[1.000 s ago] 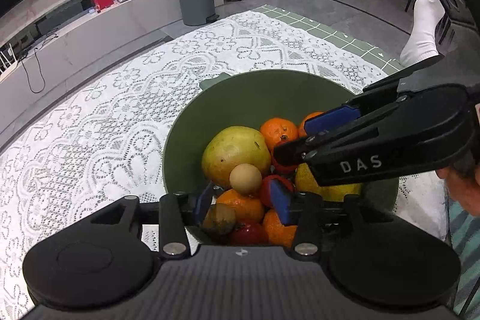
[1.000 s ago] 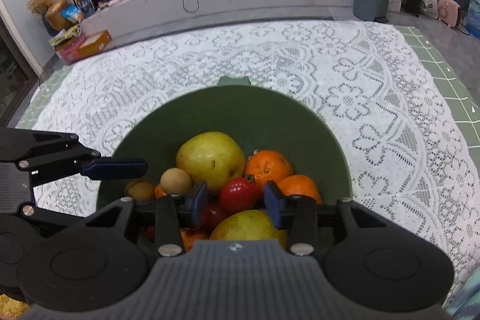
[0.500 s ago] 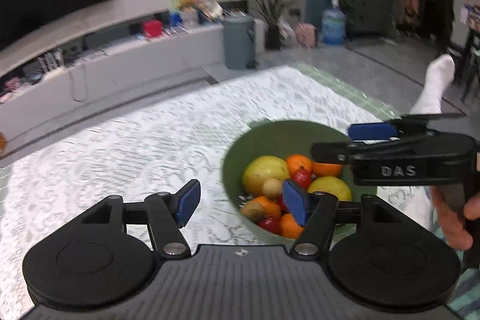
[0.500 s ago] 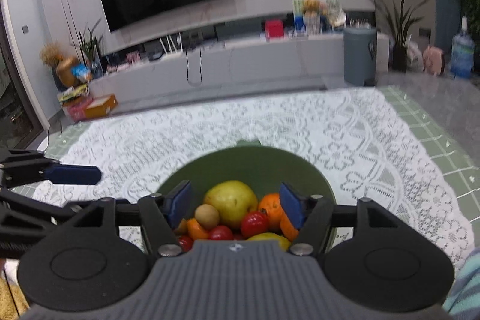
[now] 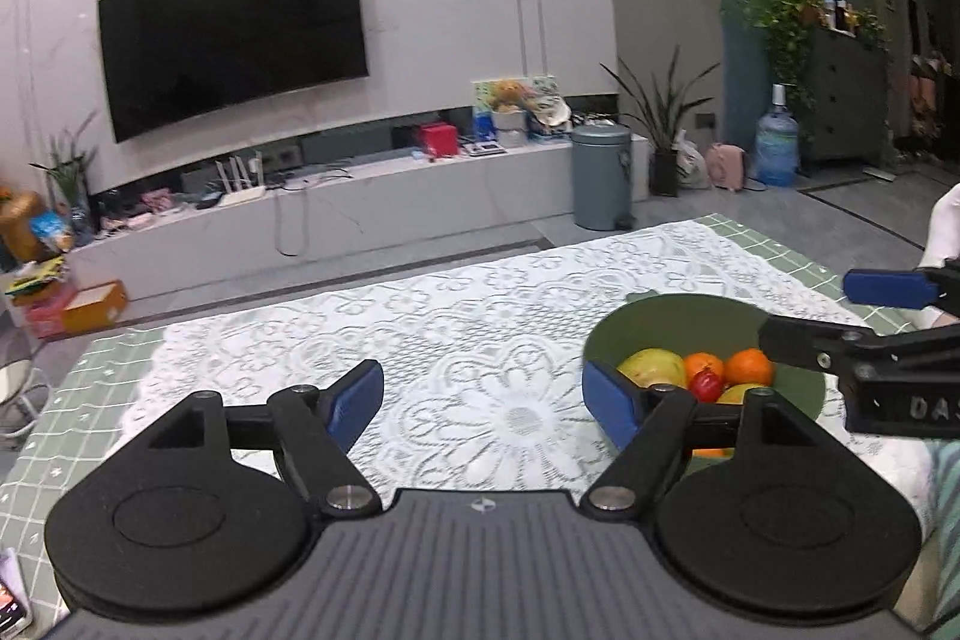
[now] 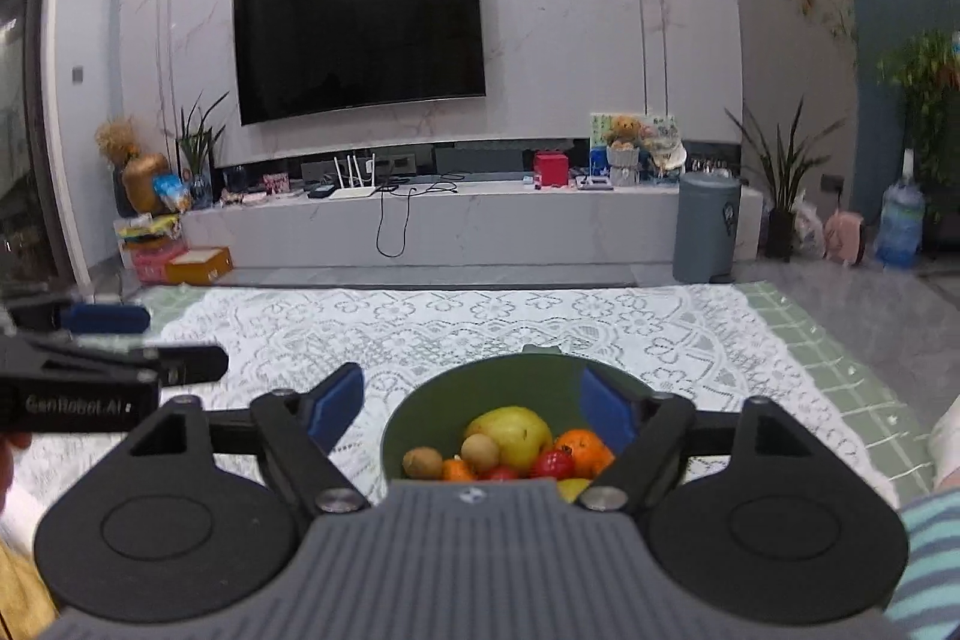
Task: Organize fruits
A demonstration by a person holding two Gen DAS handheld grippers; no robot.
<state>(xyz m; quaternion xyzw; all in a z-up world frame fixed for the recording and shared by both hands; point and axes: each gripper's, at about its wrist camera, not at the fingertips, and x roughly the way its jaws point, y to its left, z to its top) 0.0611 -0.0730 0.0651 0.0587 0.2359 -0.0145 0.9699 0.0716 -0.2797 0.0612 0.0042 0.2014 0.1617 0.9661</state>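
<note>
A green bowl (image 6: 540, 377) sits on the lace tablecloth, full of fruit: a yellow-green pear (image 6: 510, 430), oranges (image 6: 582, 451), red fruits (image 6: 552, 463), a kiwi (image 6: 422, 462) and a small tan fruit (image 6: 480, 451). It also shows in the left wrist view (image 5: 678, 325) at the right. My right gripper (image 6: 471, 403) is open and empty, held back above the bowl's near side. My left gripper (image 5: 489, 397) is open and empty, over bare cloth to the left of the bowl. Each gripper shows in the other's view.
The white lace cloth (image 5: 450, 328) covers a green checked table (image 6: 840, 334). Beyond it are a low TV bench (image 6: 480, 220), a grey bin (image 6: 705, 226), plants and a water jug (image 6: 900, 226). A person's striped sleeve (image 6: 930, 550) is at the right.
Both grippers have pulled up and back from inside the bowl and opened wide. The left one has swung left, off the bowl. The fruit stays in the bowl.
</note>
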